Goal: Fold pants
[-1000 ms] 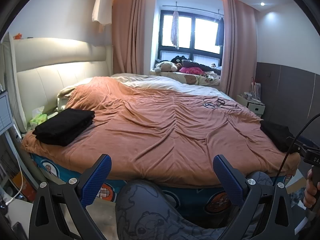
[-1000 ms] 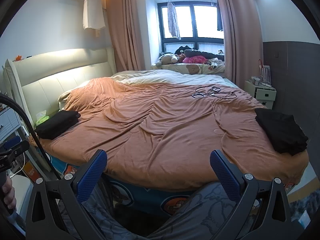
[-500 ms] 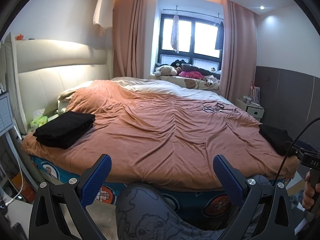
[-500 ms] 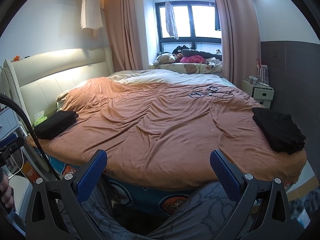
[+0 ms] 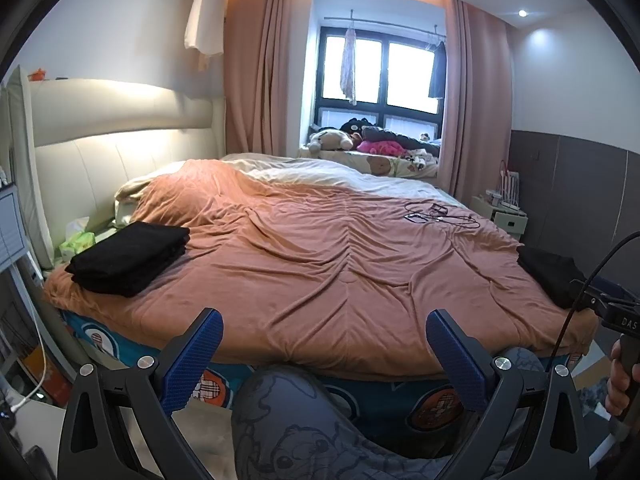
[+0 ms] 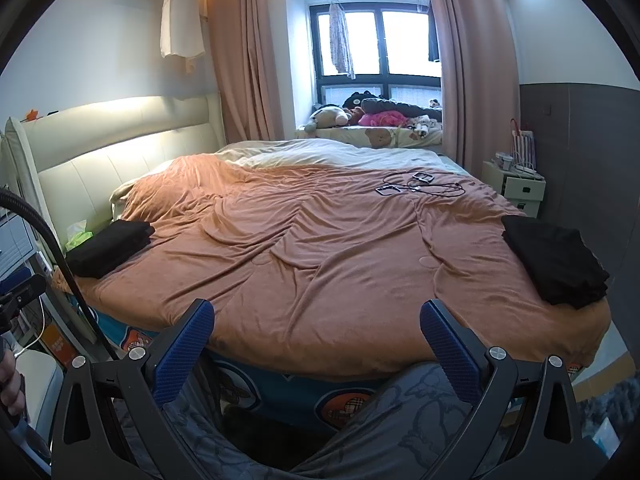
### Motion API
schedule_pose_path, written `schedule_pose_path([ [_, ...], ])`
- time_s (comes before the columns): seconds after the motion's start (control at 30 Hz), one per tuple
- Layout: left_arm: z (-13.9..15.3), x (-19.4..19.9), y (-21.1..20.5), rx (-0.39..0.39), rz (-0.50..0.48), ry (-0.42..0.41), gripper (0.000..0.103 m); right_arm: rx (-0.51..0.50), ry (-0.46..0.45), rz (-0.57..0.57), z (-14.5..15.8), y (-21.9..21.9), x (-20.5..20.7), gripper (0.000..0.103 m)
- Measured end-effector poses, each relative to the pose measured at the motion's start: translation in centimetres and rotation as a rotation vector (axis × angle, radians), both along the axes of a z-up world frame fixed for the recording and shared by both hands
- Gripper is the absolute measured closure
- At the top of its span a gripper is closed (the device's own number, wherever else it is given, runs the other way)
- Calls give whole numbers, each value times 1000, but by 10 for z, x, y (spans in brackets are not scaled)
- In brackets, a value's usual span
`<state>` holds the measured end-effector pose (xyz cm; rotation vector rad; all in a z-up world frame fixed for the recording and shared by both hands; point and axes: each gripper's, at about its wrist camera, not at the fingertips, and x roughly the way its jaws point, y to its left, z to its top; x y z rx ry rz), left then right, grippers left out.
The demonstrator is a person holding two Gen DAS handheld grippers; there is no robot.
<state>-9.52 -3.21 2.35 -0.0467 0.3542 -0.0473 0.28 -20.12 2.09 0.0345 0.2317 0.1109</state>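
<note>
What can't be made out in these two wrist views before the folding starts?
- Right black pile: in the left wrist view its near end is hidden by the other gripper's body and cable.
- Both black piles, left: too dark to count the garments or tell pants from other clothing.
- Small items on the blanket: too small to identify beyond cables.
- Floor by the bed: blocked by the person's legs.

The left gripper [image 5: 324,354] is wide open and holds nothing. The right gripper [image 6: 316,344] is wide open and empty too.
</note>
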Motion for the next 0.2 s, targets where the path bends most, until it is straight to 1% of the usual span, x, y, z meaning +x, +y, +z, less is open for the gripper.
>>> schedule_pose_path([
  [0.2,1,-1,-3,9,-4,-7,0,-3,6,1,0,-1,1,0],
])
